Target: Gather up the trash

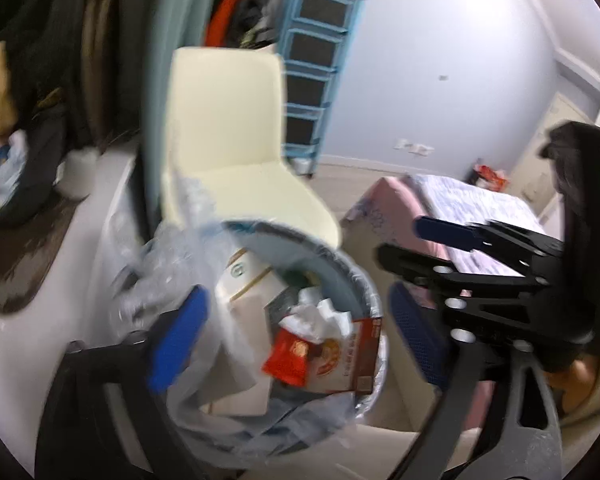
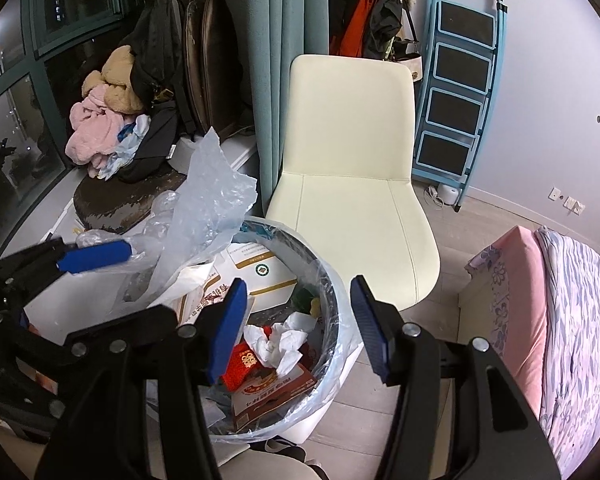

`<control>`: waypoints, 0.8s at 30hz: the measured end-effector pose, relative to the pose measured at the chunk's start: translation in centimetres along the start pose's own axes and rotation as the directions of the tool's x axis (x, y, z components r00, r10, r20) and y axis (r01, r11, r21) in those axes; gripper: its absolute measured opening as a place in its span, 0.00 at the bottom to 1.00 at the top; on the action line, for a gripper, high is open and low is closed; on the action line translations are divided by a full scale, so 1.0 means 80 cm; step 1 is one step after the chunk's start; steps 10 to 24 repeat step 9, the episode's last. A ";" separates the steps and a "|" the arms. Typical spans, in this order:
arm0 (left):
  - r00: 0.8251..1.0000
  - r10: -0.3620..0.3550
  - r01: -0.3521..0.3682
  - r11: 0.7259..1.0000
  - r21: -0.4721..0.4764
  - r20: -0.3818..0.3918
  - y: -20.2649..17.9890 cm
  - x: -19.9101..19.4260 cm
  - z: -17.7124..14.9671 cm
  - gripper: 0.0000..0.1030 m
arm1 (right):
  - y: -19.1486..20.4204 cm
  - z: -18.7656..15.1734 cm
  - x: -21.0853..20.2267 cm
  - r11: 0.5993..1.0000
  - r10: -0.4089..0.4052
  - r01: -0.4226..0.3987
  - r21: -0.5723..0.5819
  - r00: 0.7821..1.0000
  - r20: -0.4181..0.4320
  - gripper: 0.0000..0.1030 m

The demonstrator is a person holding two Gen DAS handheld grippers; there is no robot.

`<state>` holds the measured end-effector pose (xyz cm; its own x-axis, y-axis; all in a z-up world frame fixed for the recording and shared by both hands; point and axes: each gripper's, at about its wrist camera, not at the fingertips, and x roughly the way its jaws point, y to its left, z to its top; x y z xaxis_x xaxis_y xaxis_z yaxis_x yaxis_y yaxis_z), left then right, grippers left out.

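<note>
- Left wrist view: the left gripper (image 1: 296, 328) hangs over the trash bin (image 1: 364, 276) with its blue pads spread wide and nothing between them. The picture is smeared, so fine detail is lost.
- In the bin lie a red wrapper (image 1: 288, 356), crumpled tissue (image 1: 320, 316) and a printed carton (image 1: 348, 360). A clear plastic sheet (image 1: 168, 268) bulges over the near-left rim, just beside the left pad.
- The right gripper (image 1: 412, 264) shows at the right of that view.
- Right wrist view: the right gripper (image 2: 300, 332) has its jaws partly apart over the bin's mouth, pinching nothing that I can see.
- The plastic sheet (image 2: 208, 204) stands up out of the bin, and one pad of the left gripper (image 2: 94, 261) lies against its lower edge.
- My worry: the sheet is springy and only half inside, so it could slide out onto the floor, or snag on a pad and be dragged out.
- The bin looks full; pressing down off-centre might tip it toward the cream chair (image 2: 352, 184).
</note>
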<state>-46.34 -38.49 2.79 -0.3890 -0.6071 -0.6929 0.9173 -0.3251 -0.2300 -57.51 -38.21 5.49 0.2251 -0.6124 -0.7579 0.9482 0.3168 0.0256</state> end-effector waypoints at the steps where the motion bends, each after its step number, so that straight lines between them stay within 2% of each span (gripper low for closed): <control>1: 1.000 0.010 -0.010 1.000 0.000 -0.002 0.000 -0.001 -0.001 0.94 | 0.001 -0.001 -0.001 1.000 0.001 -0.001 -0.001 1.000 -0.001 0.51; 7: 0.998 0.059 -0.059 0.998 0.028 0.016 -0.008 -0.010 -0.005 0.94 | 0.005 -0.002 -0.006 1.000 0.009 -0.009 0.000 1.000 0.004 0.52; 24: 0.998 0.059 -0.059 0.998 0.017 0.006 -0.005 -0.010 -0.005 0.94 | 0.007 0.000 -0.004 1.000 0.009 -0.009 -0.007 1.000 0.007 0.52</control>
